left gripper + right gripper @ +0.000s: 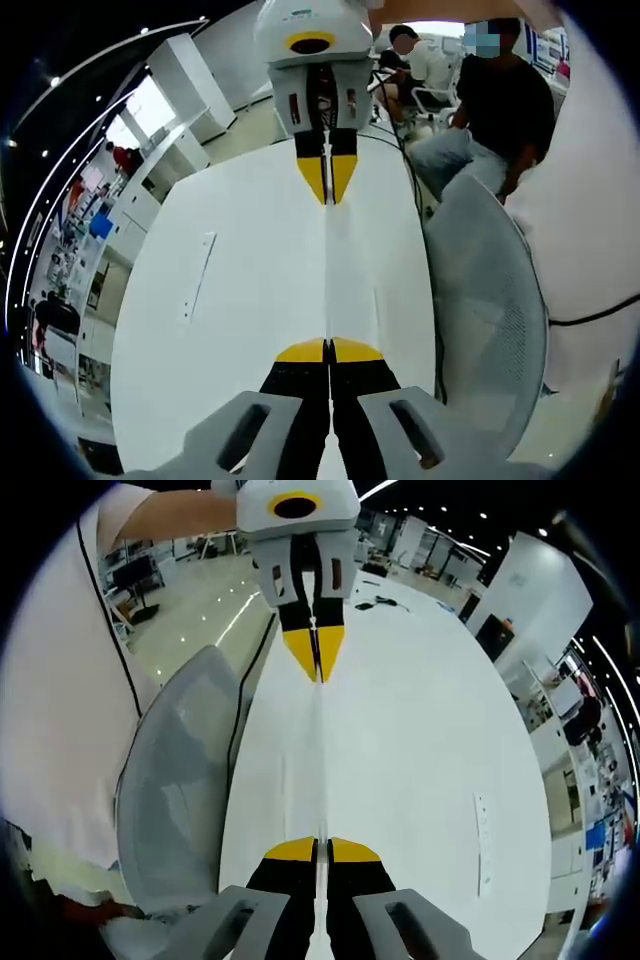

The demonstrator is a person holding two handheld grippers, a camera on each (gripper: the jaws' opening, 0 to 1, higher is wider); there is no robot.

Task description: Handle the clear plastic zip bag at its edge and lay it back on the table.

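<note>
The clear plastic zip bag (328, 272) is stretched taut between my two grippers above the white table (230, 300), and I see it edge-on as a thin pale line. In the left gripper view my left gripper (328, 348) is shut on the bag's near edge. My right gripper (328, 192) faces it from the top, shut on the far edge. The right gripper view mirrors this: my right gripper (318, 848) is shut on the bag (320, 765), and my left gripper (317, 670) pinches the opposite end. The table (430, 740) lies below.
A grey mesh chair (490, 300) stands at the table's side, also in the right gripper view (175, 790). A person in a dark shirt (505, 100) sits beyond it. A thin white strip (197, 270) lies on the table. Black cables (380, 603) lie at the far end.
</note>
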